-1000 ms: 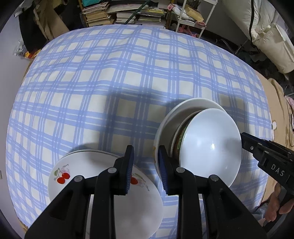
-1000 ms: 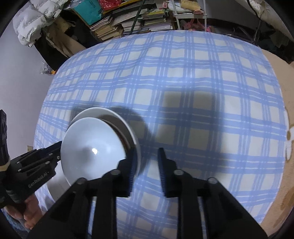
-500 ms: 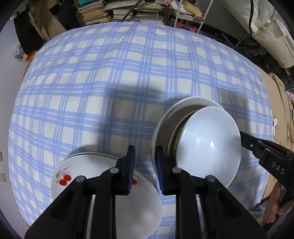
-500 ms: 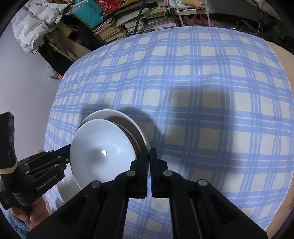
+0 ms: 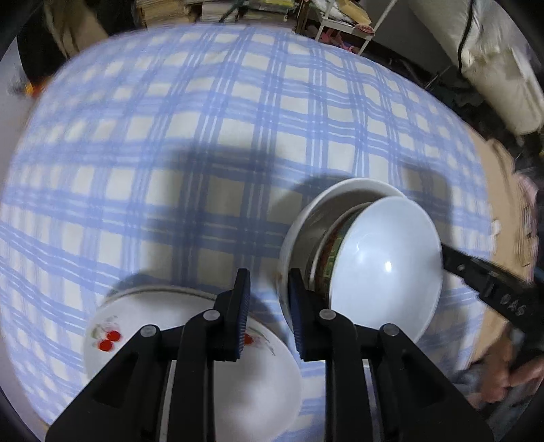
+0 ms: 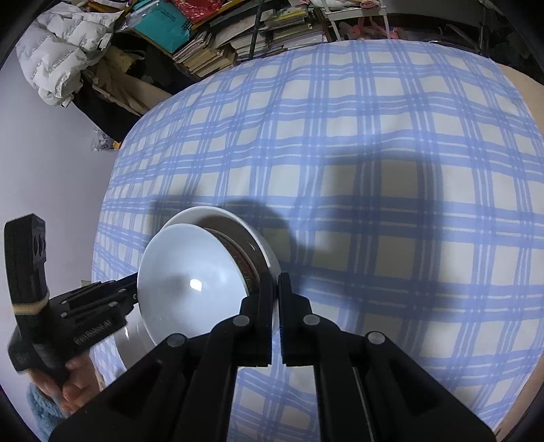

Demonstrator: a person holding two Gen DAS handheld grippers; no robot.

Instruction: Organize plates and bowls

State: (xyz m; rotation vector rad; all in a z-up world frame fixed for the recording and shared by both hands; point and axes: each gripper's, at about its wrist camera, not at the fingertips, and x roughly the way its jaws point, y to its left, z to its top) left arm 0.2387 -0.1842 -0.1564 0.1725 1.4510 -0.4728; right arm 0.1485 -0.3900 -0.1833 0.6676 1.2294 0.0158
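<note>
A stack of bowls, a plain white bowl (image 5: 380, 265) nested over a patterned one inside a wider white bowl (image 5: 340, 190), sits tilted on the checked cloth. In the right wrist view my right gripper (image 6: 276, 277) is shut on the outer bowl's (image 6: 258, 238) near rim. The left wrist view shows it (image 5: 445, 253) reaching in from the right. My left gripper (image 5: 268, 278) hangs at the stack's left side, jaws a little apart. The outer bowl's rim lies in the gap beside the right finger, and the left pad stands clear of it. Cherry-patterned plates (image 5: 163, 326) lie stacked below it.
The blue checked tablecloth (image 5: 204, 136) covers a round table. Piles of books (image 6: 217, 44), a white rack (image 5: 343, 23) and a padded white coat (image 6: 57, 51) crowd the floor beyond the far edge. A person's hand (image 6: 71, 391) holds the left gripper's handle.
My right gripper has gone from open to shut at the bowl stack's rim. My left gripper narrowed slightly and shifted toward the bowls' left rim, over the plates.
</note>
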